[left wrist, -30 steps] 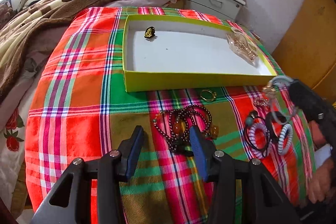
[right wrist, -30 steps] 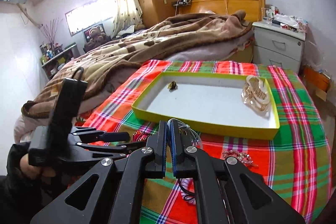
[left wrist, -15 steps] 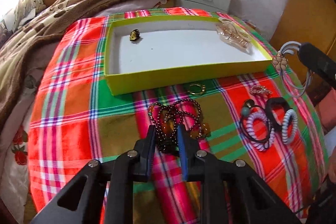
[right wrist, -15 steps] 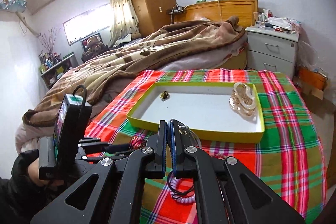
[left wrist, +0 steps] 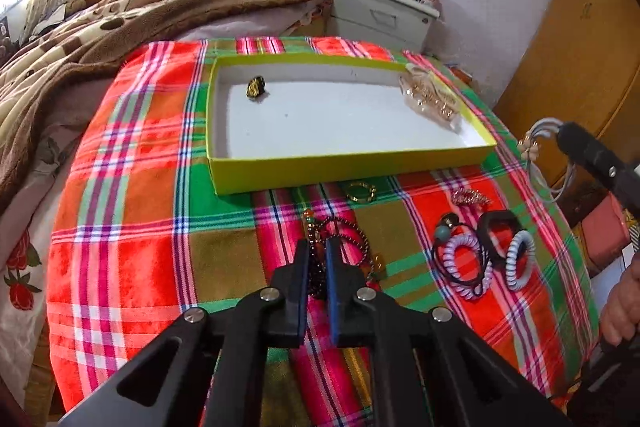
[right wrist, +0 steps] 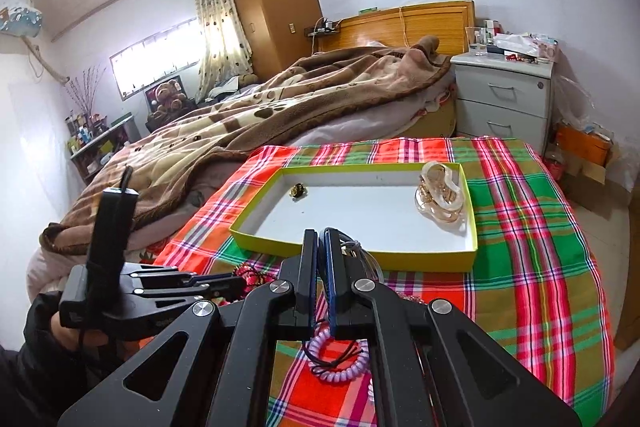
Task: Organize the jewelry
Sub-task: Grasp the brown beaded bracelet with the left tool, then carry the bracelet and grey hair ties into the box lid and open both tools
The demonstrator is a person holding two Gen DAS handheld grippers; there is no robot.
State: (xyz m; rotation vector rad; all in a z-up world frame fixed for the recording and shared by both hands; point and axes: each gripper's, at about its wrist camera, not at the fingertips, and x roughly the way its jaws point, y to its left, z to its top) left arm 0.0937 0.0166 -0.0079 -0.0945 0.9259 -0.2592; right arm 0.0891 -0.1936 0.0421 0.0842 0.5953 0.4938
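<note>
A yellow-green tray (left wrist: 344,165) (right wrist: 400,259) lies on the plaid cloth, holding a dark ring (left wrist: 256,87) (right wrist: 298,191) and a clear gold clasp piece (left wrist: 430,99) (right wrist: 440,197). My left gripper (left wrist: 317,247) is shut on a dark bead necklace (left wrist: 352,233) lying in front of the tray. My right gripper (right wrist: 318,239) is shut on a grey hair tie with a gold charm (left wrist: 538,147) (right wrist: 356,251), held up at the tray's near edge. In the left wrist view it hangs off the right side of the table.
A gold ring (left wrist: 360,191), a small pink-gold clip (left wrist: 470,195), coiled hair ties (left wrist: 468,263) (right wrist: 340,367) and a black band (left wrist: 500,231) lie on the cloth. A bed with a brown blanket (right wrist: 280,107) is left, a nightstand (right wrist: 504,99) behind.
My left gripper closed from wide open onto the bead necklace. My right gripper rose with the hair tie, toward the tray's near edge.
</note>
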